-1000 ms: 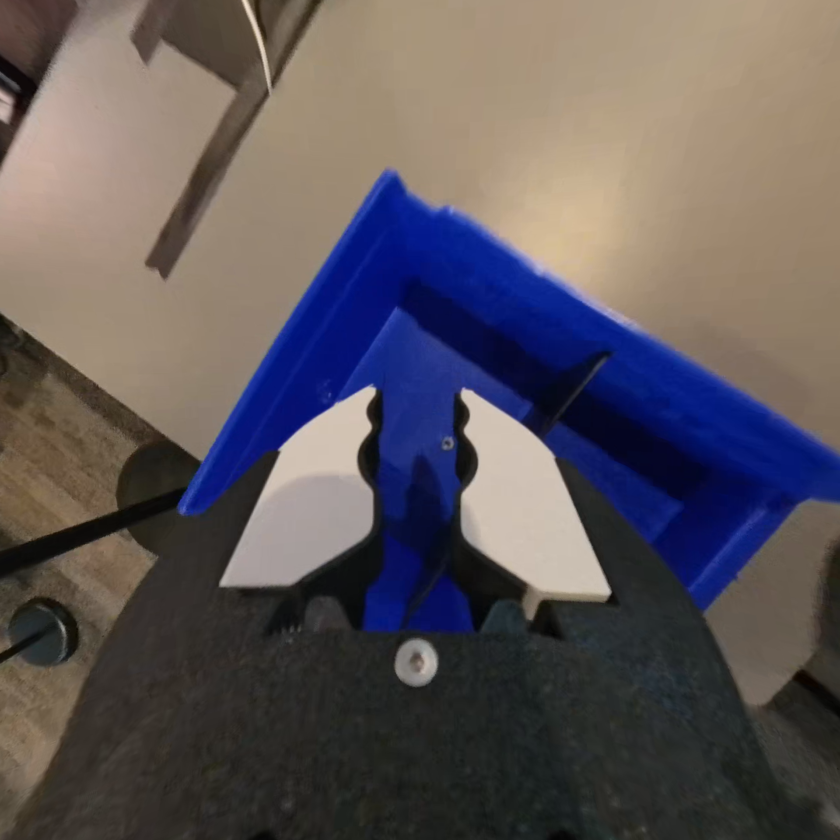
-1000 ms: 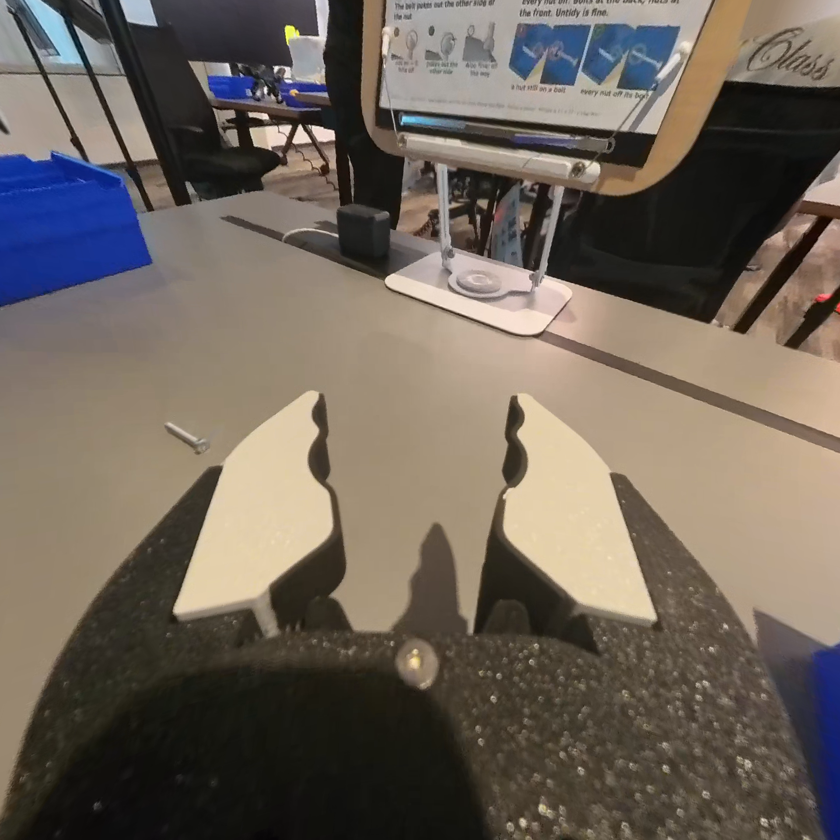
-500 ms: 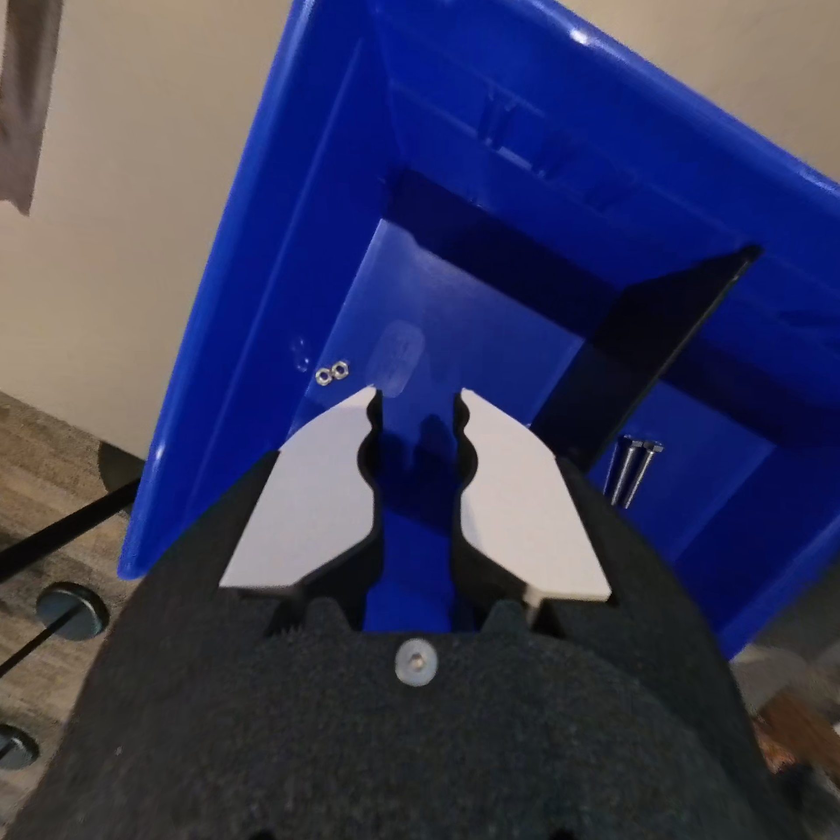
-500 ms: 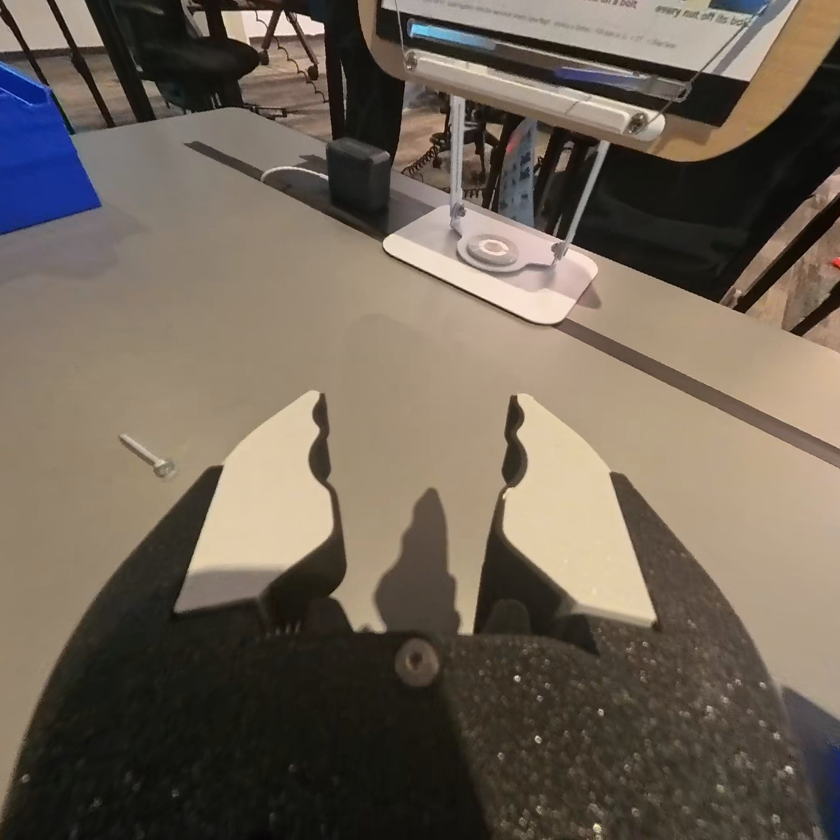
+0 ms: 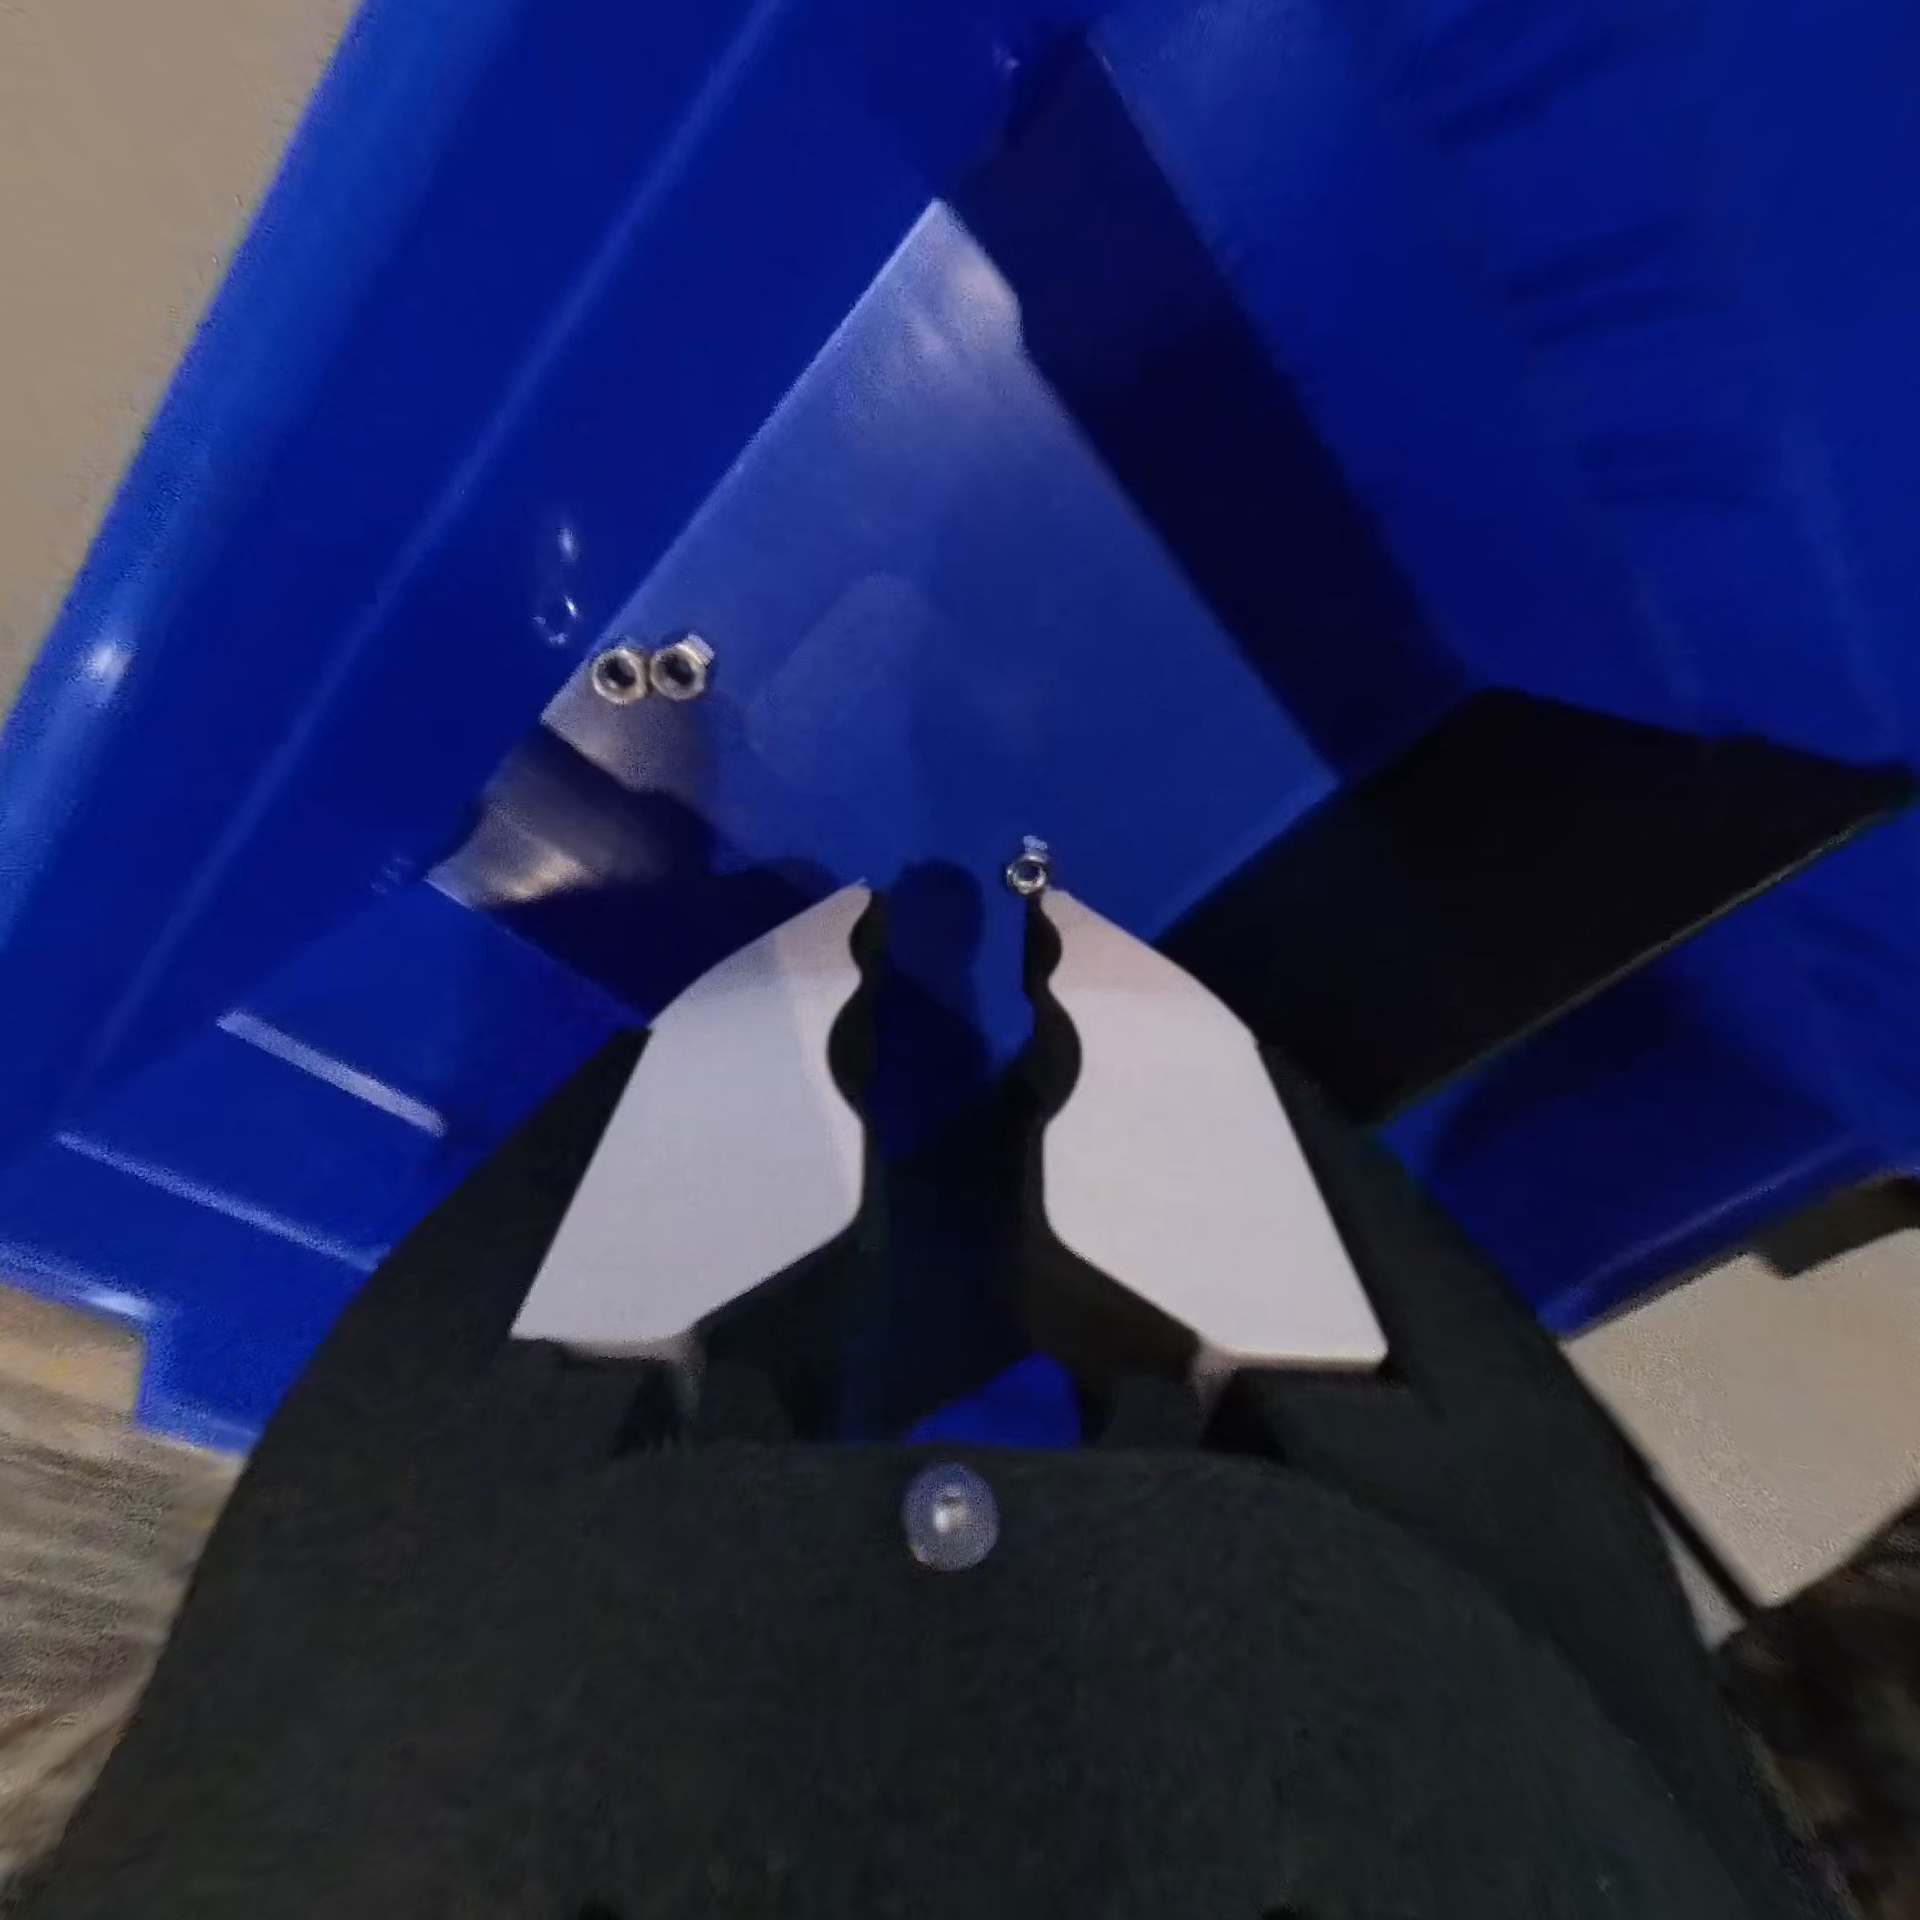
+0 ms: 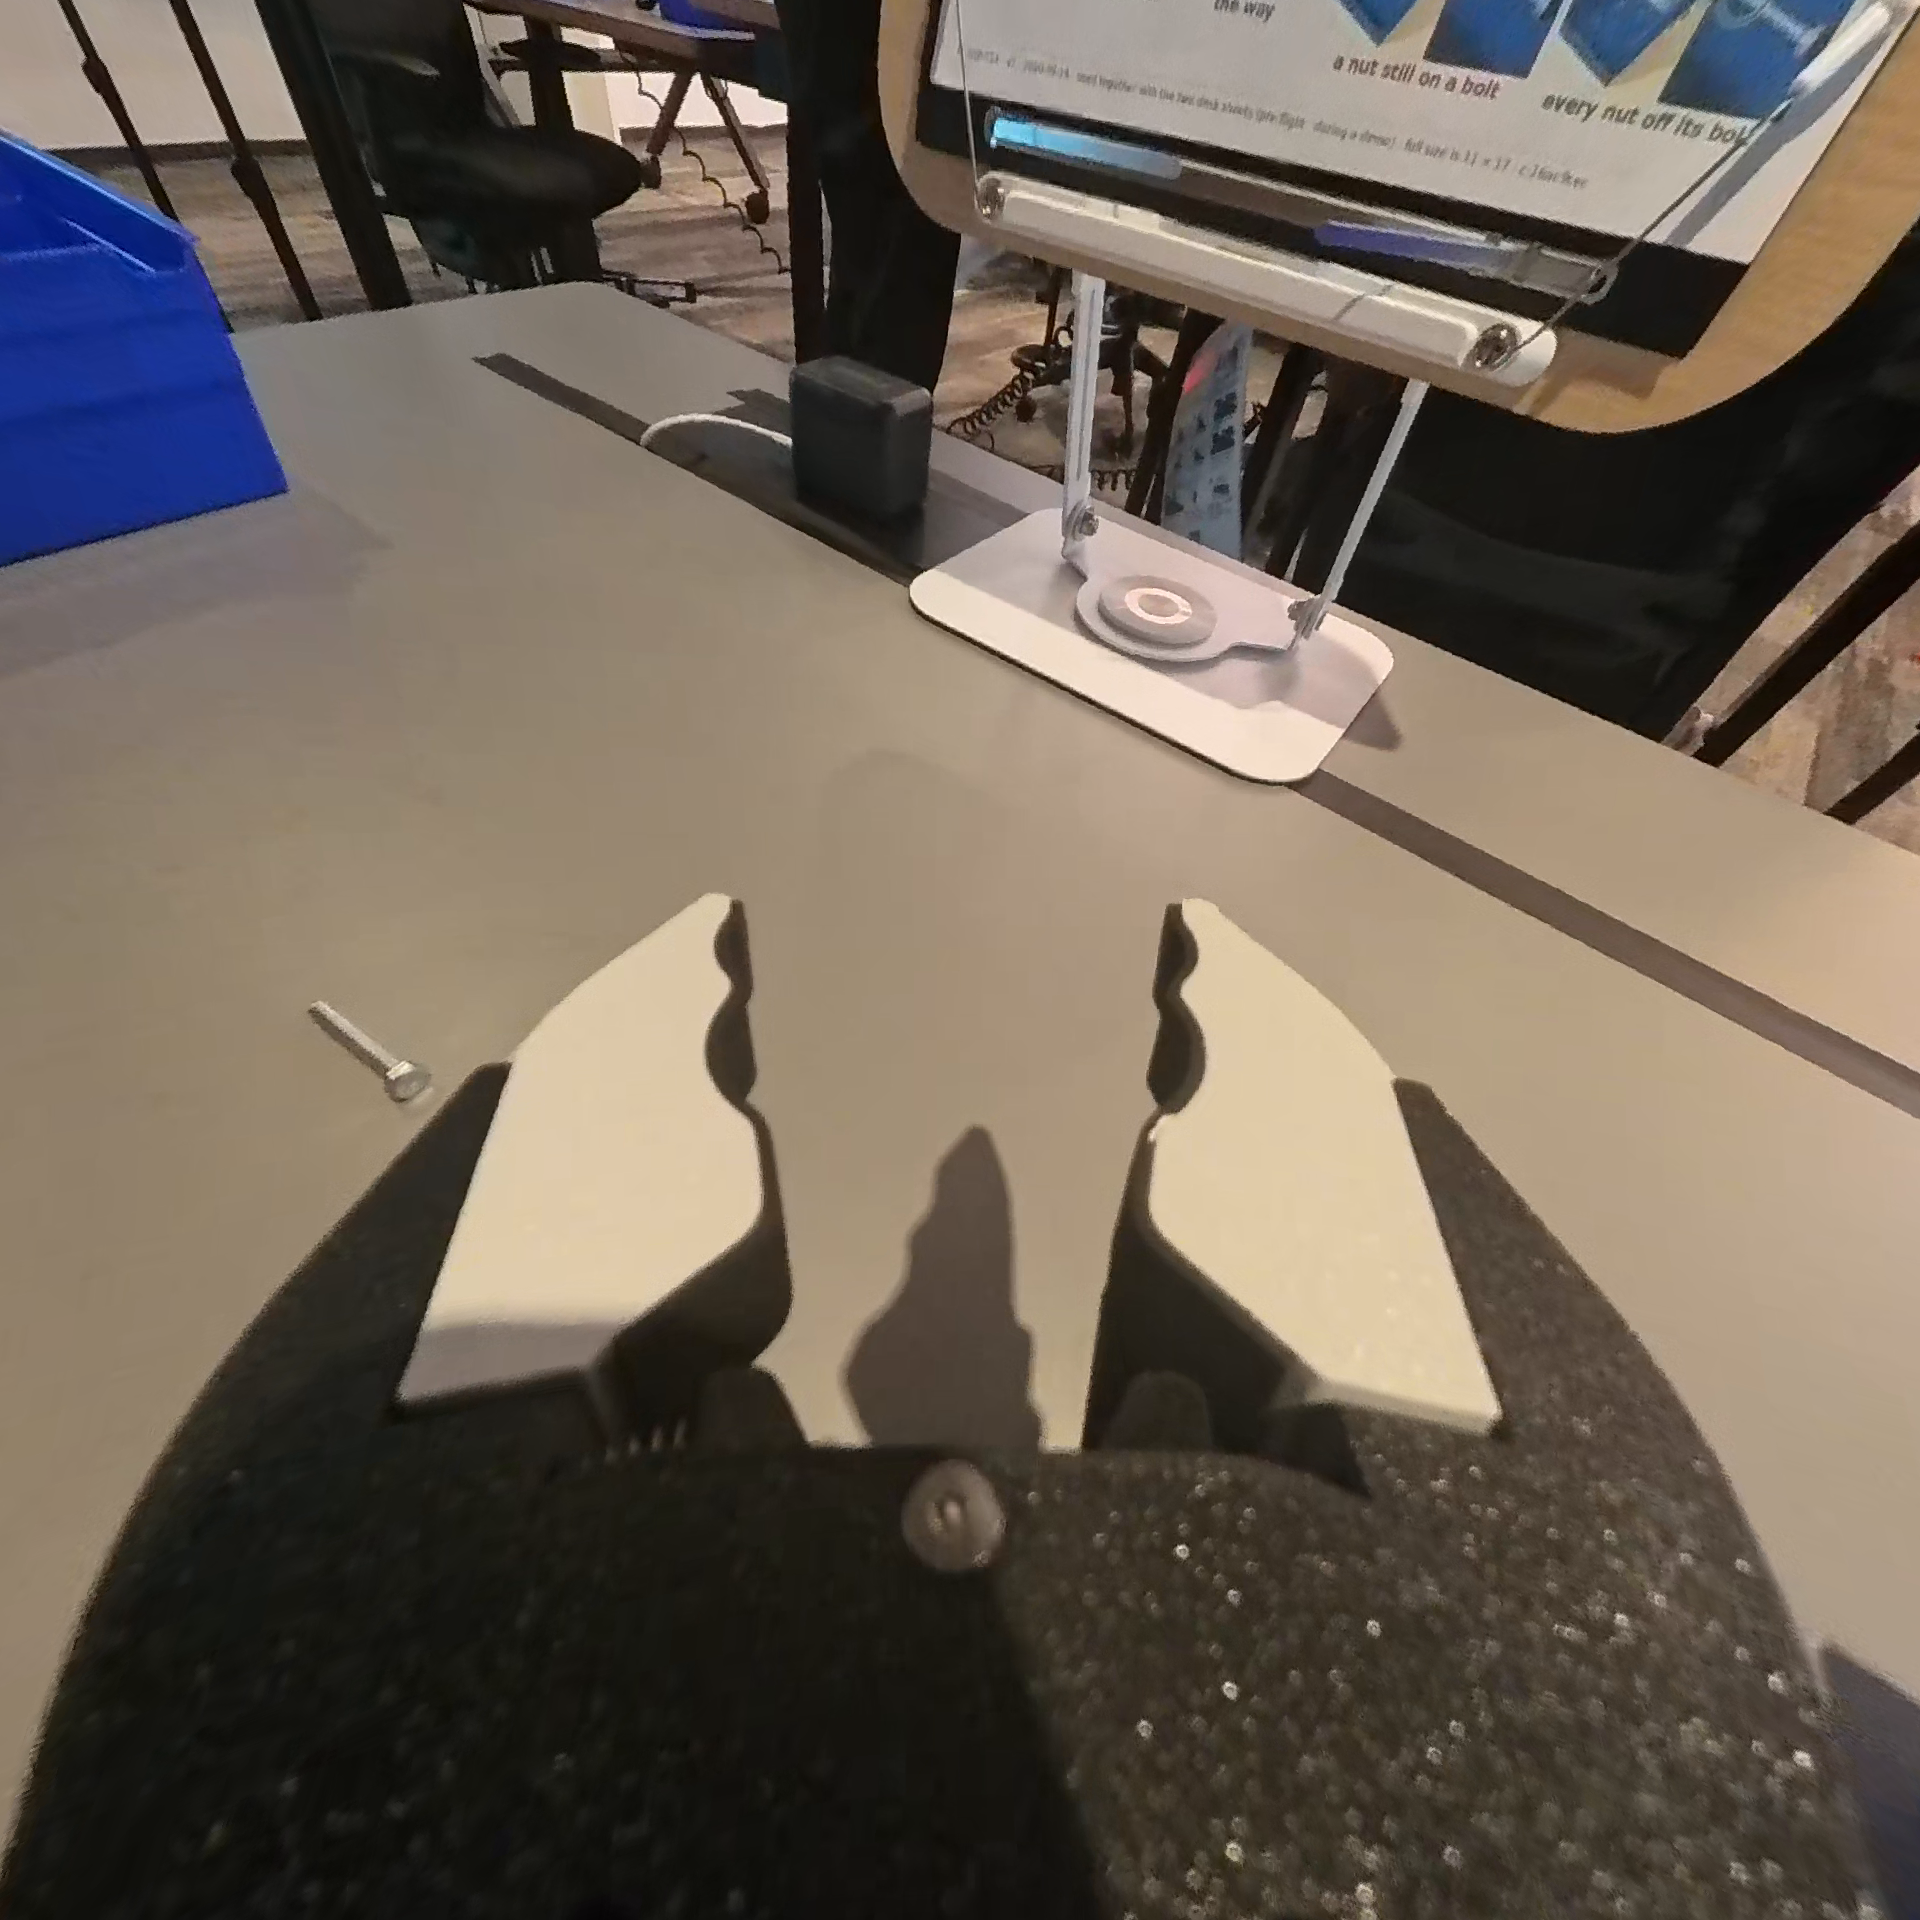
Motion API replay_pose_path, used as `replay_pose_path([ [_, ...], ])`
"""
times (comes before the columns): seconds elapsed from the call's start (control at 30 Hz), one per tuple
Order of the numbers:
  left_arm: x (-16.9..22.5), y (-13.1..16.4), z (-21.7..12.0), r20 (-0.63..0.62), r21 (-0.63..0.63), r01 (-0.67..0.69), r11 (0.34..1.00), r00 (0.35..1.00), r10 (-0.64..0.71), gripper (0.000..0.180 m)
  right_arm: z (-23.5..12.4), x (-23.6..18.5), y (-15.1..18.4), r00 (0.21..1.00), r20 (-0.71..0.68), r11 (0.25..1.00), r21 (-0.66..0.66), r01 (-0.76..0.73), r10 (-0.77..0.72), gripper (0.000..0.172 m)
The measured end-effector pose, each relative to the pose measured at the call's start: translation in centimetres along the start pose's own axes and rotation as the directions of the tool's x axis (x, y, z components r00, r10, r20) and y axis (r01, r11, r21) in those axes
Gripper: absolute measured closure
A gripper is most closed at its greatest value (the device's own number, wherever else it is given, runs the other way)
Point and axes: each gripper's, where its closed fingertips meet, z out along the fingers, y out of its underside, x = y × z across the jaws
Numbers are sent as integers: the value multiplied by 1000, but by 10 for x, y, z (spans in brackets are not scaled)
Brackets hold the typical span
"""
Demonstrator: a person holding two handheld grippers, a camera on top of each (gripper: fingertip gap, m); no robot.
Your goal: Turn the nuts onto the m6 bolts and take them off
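In the left wrist view my left gripper (image 5: 948,899) reaches down into a blue bin (image 5: 343,436). Its jaws stand a little apart with only the bin floor between them. One silver nut (image 5: 1029,876) lies on the floor just off the right fingertip (image 5: 1091,935), not between the pads. Two more nuts (image 5: 649,672) lie side by side at the floor's left edge. In the right wrist view my right gripper (image 6: 951,914) is wide open and empty above the grey table (image 6: 520,727). A silver bolt (image 6: 369,1051) lies on the table to its left.
A black divider (image 5: 1507,862) splits the bin on the right. A blue bin (image 6: 104,384) stands at the table's far left. A black block (image 6: 857,436) and a white stand base (image 6: 1153,644) holding an instruction board stand at the back. Some 60 cm of space lies between my two pairs of fingers.
My left gripper has dropped deeper into the bin, toward the nuts, and its jaws have narrowed slightly. My right gripper has tipped downward a little and stays open.
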Motion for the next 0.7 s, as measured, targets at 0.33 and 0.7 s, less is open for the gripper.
replay_pose_path([
  [0.33,5,3,7,-83,-116,313,943,943,-324,167,-9,-5,-5,999,26,998,50,43,-44,97],
  [0.7,8,10,21,-44,-234,361,903,924,-380,162,-28,6,-7,999,28,994,104,40,-44,97],
])
